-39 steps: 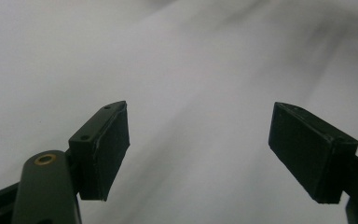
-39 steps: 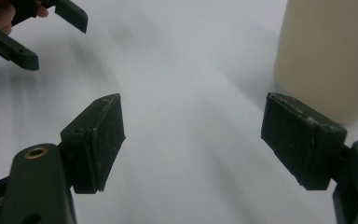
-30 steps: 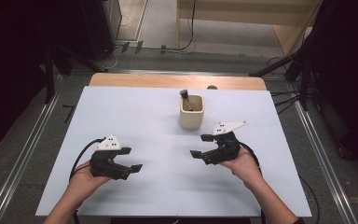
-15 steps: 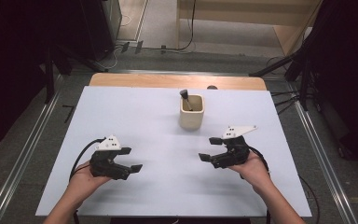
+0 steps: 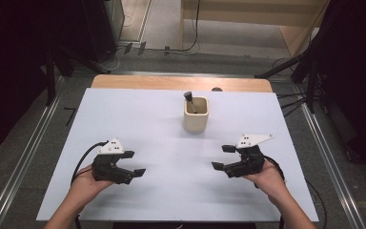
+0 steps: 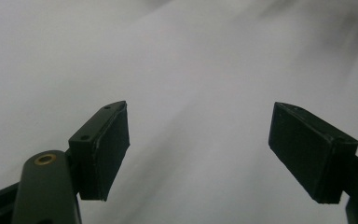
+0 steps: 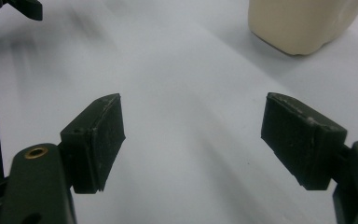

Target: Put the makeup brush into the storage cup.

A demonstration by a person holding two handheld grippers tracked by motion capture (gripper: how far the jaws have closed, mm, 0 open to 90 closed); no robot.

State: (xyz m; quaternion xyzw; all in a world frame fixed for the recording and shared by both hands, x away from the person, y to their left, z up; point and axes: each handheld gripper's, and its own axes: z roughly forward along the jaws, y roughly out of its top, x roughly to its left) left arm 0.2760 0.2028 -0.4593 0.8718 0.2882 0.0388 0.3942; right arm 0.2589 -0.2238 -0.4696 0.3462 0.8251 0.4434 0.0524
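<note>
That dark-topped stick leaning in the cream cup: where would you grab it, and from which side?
Probably by its dark knob-like top, coming down from above: that end rises clear of the cream cup, while the shaft slants down inside the walls. The right gripper, jaws open and empty, looks a little closer to it.

A cream cup (image 5: 196, 115) holding what looks like a dark-handled tool (image 5: 189, 100) stands on the white table (image 5: 138, 114). The left gripper (image 5: 134, 163) and right gripper (image 5: 223, 157), jaws apart, rest well short of it.
</note>
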